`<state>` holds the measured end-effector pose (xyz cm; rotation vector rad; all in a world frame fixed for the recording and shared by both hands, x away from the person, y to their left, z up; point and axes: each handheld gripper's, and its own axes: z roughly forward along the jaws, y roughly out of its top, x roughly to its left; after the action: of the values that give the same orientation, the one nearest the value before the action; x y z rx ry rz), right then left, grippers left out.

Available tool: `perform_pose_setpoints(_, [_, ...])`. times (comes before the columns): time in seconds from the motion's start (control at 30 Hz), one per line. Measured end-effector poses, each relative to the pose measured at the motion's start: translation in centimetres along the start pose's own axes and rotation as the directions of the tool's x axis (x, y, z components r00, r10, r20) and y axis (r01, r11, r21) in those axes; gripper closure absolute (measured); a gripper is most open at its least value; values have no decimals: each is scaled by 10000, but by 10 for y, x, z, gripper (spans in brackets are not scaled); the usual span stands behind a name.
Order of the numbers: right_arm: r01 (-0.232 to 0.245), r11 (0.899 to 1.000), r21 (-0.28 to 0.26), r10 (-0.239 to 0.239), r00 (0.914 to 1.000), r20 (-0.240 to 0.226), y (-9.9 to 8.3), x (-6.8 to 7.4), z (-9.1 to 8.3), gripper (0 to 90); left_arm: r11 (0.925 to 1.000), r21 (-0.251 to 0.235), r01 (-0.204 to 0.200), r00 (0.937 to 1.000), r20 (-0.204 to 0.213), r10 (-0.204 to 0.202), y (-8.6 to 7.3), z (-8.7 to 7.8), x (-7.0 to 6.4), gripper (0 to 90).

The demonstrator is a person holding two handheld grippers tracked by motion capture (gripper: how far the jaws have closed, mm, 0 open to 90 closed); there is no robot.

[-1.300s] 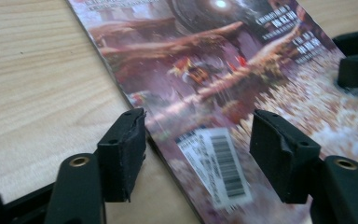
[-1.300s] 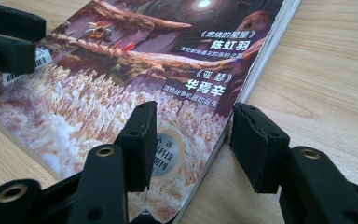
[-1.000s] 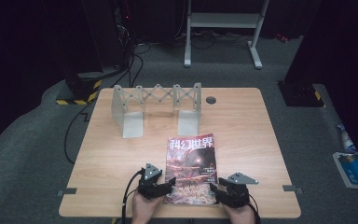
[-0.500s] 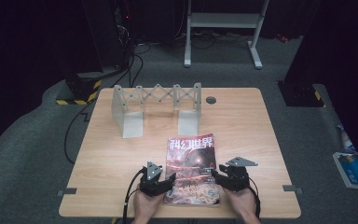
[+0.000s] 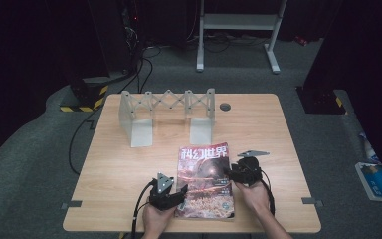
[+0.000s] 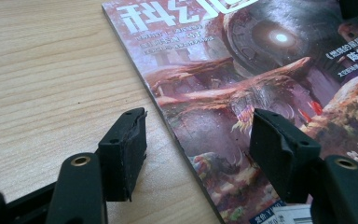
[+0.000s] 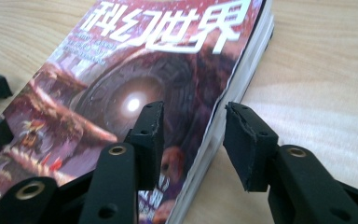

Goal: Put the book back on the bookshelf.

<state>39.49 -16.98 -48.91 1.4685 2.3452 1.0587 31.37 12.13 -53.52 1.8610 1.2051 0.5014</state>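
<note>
We see bare light wooden tabletop (image 5: 109, 164) left of the red-covered magazine (image 5: 205, 179) and right of it, wide enough for a tool to pass on either side. Behind the magazine stands a grey expanding metal file rack (image 5: 166, 112), blocking the far middle; the magazine's top edge lies just beside its right foot. The far right corner lies open.

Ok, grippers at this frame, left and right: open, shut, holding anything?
Left gripper: open, jaws astride the magazine's spine edge, nothing held.
Right gripper: open, jaws astride the magazine's page edge, nothing held.
</note>
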Motion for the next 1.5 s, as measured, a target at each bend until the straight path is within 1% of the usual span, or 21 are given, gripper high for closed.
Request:
perform_pose_setpoints(0.07, [-12,10000,38,12,10000,48,2,0,1,578,10000,-11,4,10000,6,-4,0,0,0,365])
perform_pose_setpoints(0.1, [-100,9995,309,97,9999,82,8,-2,5,577,10000,-14,6,10000,-14,-6,0,0,0,366])
perform_pose_setpoints(0.17, [-307,9980,555,300,9995,127,14,-5,9,577,10000,-19,-2,10000,6,2,0,0,0,370])
perform_pose_setpoints(0.23, [-454,9970,623,448,9989,101,16,-6,11,576,10000,-17,27,10000,26,-27,0,0,-1,375])
perform_pose_setpoints(0.27, [-722,9942,794,718,9974,77,20,-9,15,575,10000,-14,40,10000,34,-40,0,0,-1,378])
perform_pose_setpoints(0.33, [-859,9913,997,858,9963,60,24,-11,18,572,10000,-1,22,10000,33,-22,0,0,-1,382])
perform_pose_setpoints(0.4, [-1209,9838,1325,1231,9924,-82,28,-13,22,571,10000,-7,27,10000,46,-27,0,-1,-1,393])
perform_pose_setpoints(0.47, [-1290,9817,1403,1322,9911,-137,30,-14,24,568,10000,-12,36,10000,41,-36,0,-1,-1,395])
perform_pose_setpoints(0.53, [-1514,9742,1673,1567,9875,-187,34,-16,29,547,10000,-18,24,10000,46,-24,0,-1,-1,401])
perform_pose_setpoints(0.6, [-1674,9700,1761,1733,9847,-183,36,-17,31,538,10000,-26,0,10000,73,0,0,-1,-1,407])
perform_pose_setpoints(0.73, [-1777,9664,1858,1839,9828,-165,39,-19,34,530,10000,-25,-8,9999,115,9,-1,-1,-1,416])
perform_pose_setpoints(0.77, [-1935,9628,1884,2008,9794,-198,39,-19,35,529,10000,-33,-29,9999,129,29,-1,-1,-1,419])
perform_pose_setpoints(0.9, [-2002,9609,1912,2080,9779,-217,39,-20,35,521,10000,-46,-77,9998,187,78,0,0,-1,432])
perform_pose_setpoints(0.97, [-1939,9624,1904,2022,9790,-251,39,-20,36,516,10000,-37,-72,9998,203,73,0,0,-1,433])
perform_pose_setpoints(1.0, [-2092,9578,1969,2190,9753,-292,40,-21,36,512,10000,-42,-69,9998,203,70,0,0,-1,432])
perform_pose_setpoints(1.03, [-2092,9578,1969,2190,9753,-292,40,-21,36,512,10000,-42,-69,9998,203,70,0,0,-1,432])
perform_pose_setpoints(1.07, [-2079,9565,2046,2146,9766,-111,41,-21,36,468,10000,-39,-74,9998,198,75,0,0,-1,431])
perform_pose_setpoints(1.13, [-2100,9551,2091,2149,9766,-10,42,-22,37,467,10000,-46,-75,9998,207,76,0,0,-1,432])
perform_pose_setpoints(1.23, [-2116,9517,2226,2190,9757,-88,41,-22,38,472,10000,-60,-52,9997,247,54,0,0,-2,432])
perform_pose_setpoints(1.3, [-2014,9522,2297,2087,9779,-79,42,-20,39,471,10000,-67,-53,9995,295,55,0,1,-2,433])
perform_pose_setpoints(1.5, [-2089,9526,2210,2166,9762,-111,41,-20,39,469,9998,-64,-165,9986,491,168,0,1,-2,465])
